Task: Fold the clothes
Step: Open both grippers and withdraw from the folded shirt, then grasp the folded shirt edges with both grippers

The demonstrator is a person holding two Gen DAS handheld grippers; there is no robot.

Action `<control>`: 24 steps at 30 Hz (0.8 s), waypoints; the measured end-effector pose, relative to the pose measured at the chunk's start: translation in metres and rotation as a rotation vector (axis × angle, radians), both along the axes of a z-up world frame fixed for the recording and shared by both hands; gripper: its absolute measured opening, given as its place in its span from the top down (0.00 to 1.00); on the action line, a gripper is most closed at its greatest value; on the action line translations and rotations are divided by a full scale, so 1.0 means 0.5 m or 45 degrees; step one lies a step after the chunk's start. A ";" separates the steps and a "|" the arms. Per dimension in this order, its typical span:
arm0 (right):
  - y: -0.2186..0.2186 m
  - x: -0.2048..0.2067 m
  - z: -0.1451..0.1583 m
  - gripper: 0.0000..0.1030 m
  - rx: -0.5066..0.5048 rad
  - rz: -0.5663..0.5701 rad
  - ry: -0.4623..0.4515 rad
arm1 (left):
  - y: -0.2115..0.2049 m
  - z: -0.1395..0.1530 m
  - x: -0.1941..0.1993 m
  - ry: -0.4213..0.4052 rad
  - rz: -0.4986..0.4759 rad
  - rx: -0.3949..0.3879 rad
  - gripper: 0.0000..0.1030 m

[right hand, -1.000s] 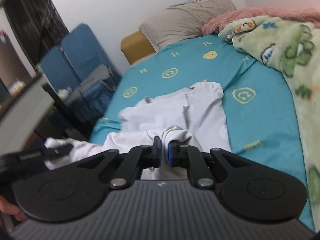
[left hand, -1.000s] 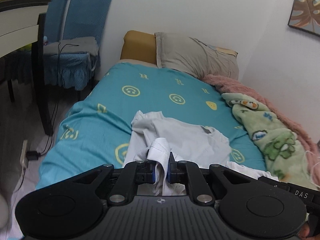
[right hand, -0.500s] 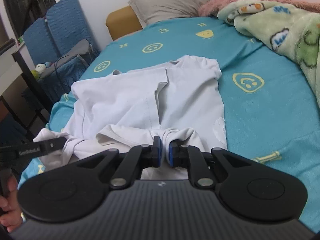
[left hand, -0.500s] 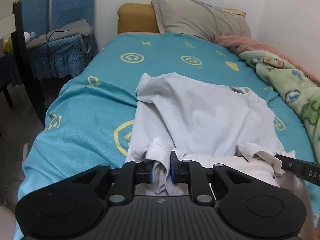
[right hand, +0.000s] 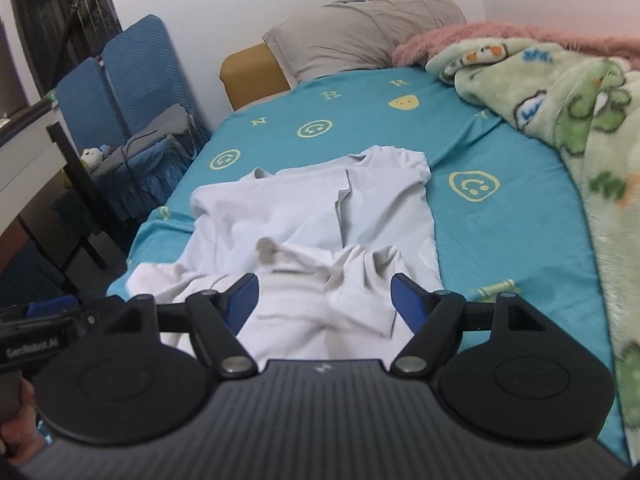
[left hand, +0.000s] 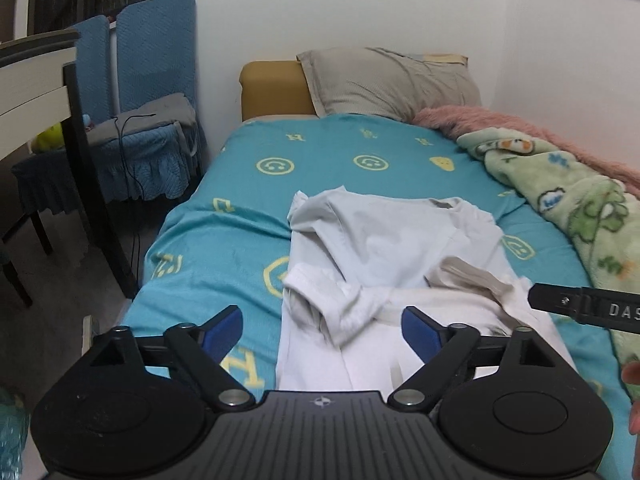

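Teal bedding printed with yellow smiley faces covers the bed (left hand: 224, 240), which runs away toward a grey pillow (left hand: 384, 80) and a mustard cushion (left hand: 272, 88) against a white wall. Along the right edge lies a green cartoon blanket (left hand: 580, 208) beside a pink fluffy throw (left hand: 500, 120). Blue chairs (left hand: 152, 60) stand left of the bed, next to a dark-legged desk (left hand: 36, 68).

A white shirt (left hand: 400, 248) lies spread on the near half of the bed, its far part fairly flat and its near edge bunched in loose folds. The left gripper (left hand: 322, 330) hangs over that crumpled near edge with its blue fingers (left hand: 222, 330) spread wide, released, nothing between them. The right gripper (right hand: 324, 298) is likewise released above the shirt's rumpled hem, blue fingers (right hand: 404, 298) wide apart and gripping no cloth. In the right wrist view, a hand (right hand: 16, 424) shows at the lower left, holding the left gripper's handle.
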State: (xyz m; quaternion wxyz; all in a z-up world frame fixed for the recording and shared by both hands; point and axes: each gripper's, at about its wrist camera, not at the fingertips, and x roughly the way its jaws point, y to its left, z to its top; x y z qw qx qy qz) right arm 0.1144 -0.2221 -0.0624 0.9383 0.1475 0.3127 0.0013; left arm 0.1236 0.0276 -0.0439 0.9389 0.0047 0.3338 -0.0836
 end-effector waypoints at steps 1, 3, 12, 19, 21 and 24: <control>0.005 -0.015 0.004 0.28 0.006 0.002 0.000 | 0.002 0.007 -0.014 -0.007 0.001 -0.001 0.12; 0.014 -0.045 0.009 0.28 0.021 0.002 0.003 | 0.007 0.009 -0.039 0.004 0.015 -0.020 0.12; 0.007 -0.122 0.001 0.28 0.165 -0.072 0.111 | 0.026 0.016 -0.125 0.054 0.082 -0.097 0.08; -0.068 -0.149 -0.074 0.26 0.748 -0.238 0.325 | 0.069 -0.002 -0.113 0.237 0.132 -0.369 0.08; -0.079 -0.153 -0.110 0.26 0.909 -0.300 0.393 | 0.079 -0.014 -0.107 0.316 0.127 -0.472 0.08; -0.086 -0.154 -0.156 0.26 1.090 -0.377 0.478 | 0.080 -0.035 -0.098 0.426 0.101 -0.579 0.08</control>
